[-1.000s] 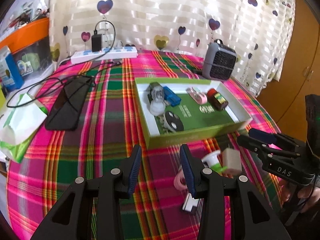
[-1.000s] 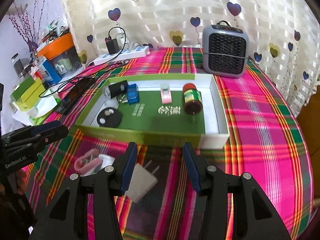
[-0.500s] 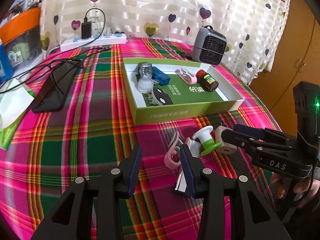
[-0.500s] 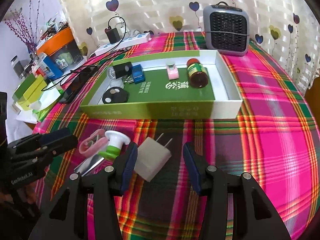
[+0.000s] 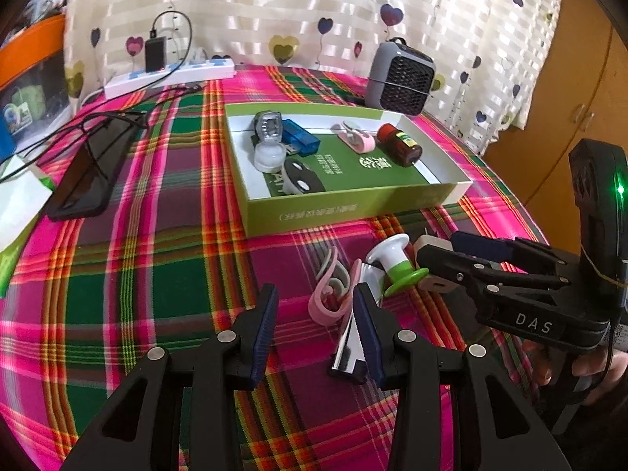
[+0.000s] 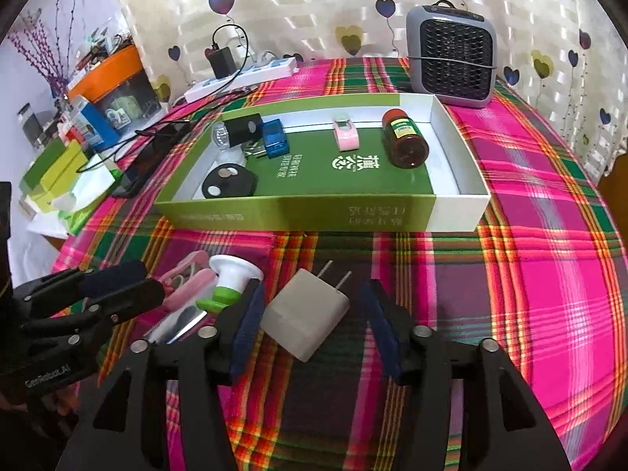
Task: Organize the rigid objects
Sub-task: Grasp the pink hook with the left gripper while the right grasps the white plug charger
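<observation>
Right wrist view: right gripper point(image 6: 312, 324) spread around white plug adapter point(image 6: 305, 314), green box point(image 6: 294, 216) at twelve o'clock. Left gripper point(image 5: 316, 324) spread, pink clip point(image 5: 327, 298) at one o'clock.

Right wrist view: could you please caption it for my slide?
Open right gripper straddles a white plug adapter before the green box.

Wall: a cream striped curtain point(image 6: 298, 4) with little hearts fills the top of the picture.
Table: a pink and green checked cloth point(image 6: 549, 204) covers it.
Right edge: a brown wooden cupboard point(image 5: 581, 90).
Light: bright, shining through the curtain.
</observation>
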`<state>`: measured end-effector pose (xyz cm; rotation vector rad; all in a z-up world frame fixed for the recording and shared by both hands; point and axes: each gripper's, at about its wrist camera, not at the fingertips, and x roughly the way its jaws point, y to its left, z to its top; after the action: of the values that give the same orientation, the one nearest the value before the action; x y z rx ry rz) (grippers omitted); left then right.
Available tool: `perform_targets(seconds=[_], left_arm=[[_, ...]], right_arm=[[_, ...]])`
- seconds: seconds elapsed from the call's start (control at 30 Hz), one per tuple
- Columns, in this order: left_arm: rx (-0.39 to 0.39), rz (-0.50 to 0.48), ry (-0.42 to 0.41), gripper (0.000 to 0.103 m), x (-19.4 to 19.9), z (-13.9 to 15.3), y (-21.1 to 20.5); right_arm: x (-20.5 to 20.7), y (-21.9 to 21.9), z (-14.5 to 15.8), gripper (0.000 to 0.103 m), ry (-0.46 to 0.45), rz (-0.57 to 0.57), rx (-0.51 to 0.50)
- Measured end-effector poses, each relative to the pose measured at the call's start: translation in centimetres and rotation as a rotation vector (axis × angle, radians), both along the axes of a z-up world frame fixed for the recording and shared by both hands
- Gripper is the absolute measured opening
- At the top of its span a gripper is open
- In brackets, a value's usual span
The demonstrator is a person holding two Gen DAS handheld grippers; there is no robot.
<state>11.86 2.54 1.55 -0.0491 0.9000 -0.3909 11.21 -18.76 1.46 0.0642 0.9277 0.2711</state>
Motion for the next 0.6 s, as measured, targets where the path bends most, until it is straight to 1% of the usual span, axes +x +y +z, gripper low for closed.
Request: perform_targets(seconds=[0.2,0.3,0.43,0.6], left_arm=[[0.024,-0.014,0.015,0.039,0.7,-0.4,-0.5],[0.028,-0.019,0.019,0.039,0.8,-0.5,-0.6],[0.033,-0.023,0.022,0.039,1.1,-0.5,-0.7],[0.078,-0.041,0.008,0.039,1.5,-0.4,-1.3]], right_arm=[[0.0,-0.2,0.0,0.057,0.014,-0.004,0.006],[0.3,-0.1,-0.3,0.057,0.035,-0.002,0.017],[0.5,0.0,-0.3,0.057,0.039,-0.008,0.017],[0.6,0.0,-0.5,0.057,0.034,-0.009,-0.015]])
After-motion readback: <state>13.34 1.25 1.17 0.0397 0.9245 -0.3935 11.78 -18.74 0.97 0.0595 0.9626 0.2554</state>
